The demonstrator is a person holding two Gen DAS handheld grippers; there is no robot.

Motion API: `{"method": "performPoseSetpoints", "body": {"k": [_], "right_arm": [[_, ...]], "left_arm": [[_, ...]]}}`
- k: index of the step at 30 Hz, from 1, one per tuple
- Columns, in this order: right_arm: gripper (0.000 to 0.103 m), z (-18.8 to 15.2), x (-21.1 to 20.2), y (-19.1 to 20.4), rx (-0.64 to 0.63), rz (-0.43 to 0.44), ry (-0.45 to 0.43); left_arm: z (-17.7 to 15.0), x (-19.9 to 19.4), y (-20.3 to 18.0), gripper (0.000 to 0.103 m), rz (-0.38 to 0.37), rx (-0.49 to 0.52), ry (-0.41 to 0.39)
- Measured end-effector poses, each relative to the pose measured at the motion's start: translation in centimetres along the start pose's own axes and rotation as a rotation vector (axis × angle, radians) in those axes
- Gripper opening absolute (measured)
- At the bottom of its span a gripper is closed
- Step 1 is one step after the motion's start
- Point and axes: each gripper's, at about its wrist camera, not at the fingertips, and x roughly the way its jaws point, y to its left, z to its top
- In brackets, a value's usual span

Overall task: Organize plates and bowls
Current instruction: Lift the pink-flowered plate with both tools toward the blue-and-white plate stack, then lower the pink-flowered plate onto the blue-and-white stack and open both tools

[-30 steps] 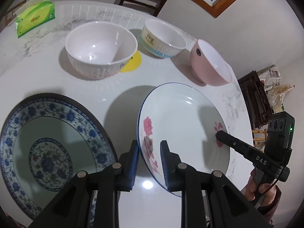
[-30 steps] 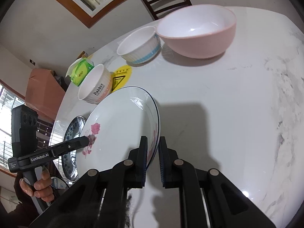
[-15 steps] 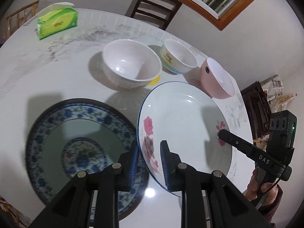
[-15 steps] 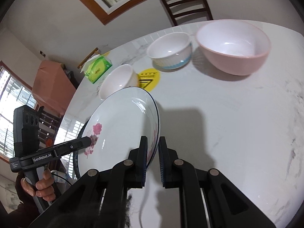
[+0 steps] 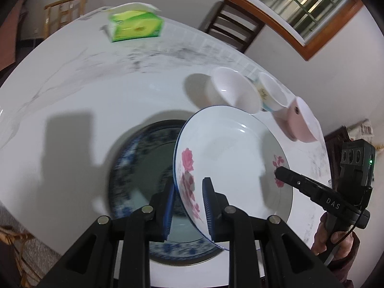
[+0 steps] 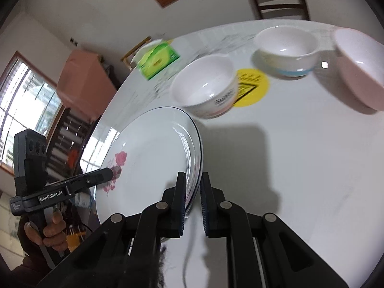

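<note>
both grippers, left (image 5: 187, 206) and right (image 6: 193, 196), pinch opposite rims of the rose plate (image 5: 230, 158), held tilted above the blue plate (image 5: 144, 168); best to level it, centre it, lower evenly.

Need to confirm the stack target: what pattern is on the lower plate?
Blue-and-white floral plate; left wrist view shows it best.

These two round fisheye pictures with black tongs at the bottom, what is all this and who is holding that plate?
No robot here: a person holds a hand-held gripper in each hand, each with a camera looking along its fingers. One picture is from the left hand-held gripper, the other from the right hand-held gripper. Both pinch opposite edges of the rose plate, lifted above the blue patterned plate. On the marble table stand a white bowl, a blue-banded bowl, a pink bowl and a green tissue box.
</note>
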Motion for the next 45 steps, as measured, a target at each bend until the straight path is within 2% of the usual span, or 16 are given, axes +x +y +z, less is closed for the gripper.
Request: {"method": "performPoseSetpoints", "body": {"k": [10,21,29,34,41,45], "right_arm": [[0.013,-1.0,4.8,2.3,-0.019,0.003,0.100],[0.015,-1.6,6.3,3.5,-0.065,-0.037,0.140],[0.035,-1.6,6.1,4.7,-0.107,-0.054,0.156],[0.043,-1.7,6.3,5.7,-0.147,-0.092,0.168],[0.047,-1.5,6.4,6.4,-0.182,-0.148,0.180],[0.050,-1.4,6.3,6.7,-0.203,-0.175,0.172]], "left_arm": [[-1.3,0.2,4.1,0.022,0.037,-0.067,0.017],[-1.7,1.7,6.0,0.021,0.060,-0.093,0.053],[-1.4,1.9,5.8,0.024,0.070,-0.091,0.059],[-1.3,2.1,5.0,0.029,0.096,-0.062,0.064],[-1.2,2.6,4.0,0.032,0.144,-0.024,0.068],[-1.0,1.9,3.4,0.033,0.192,0.013,0.021]]}}
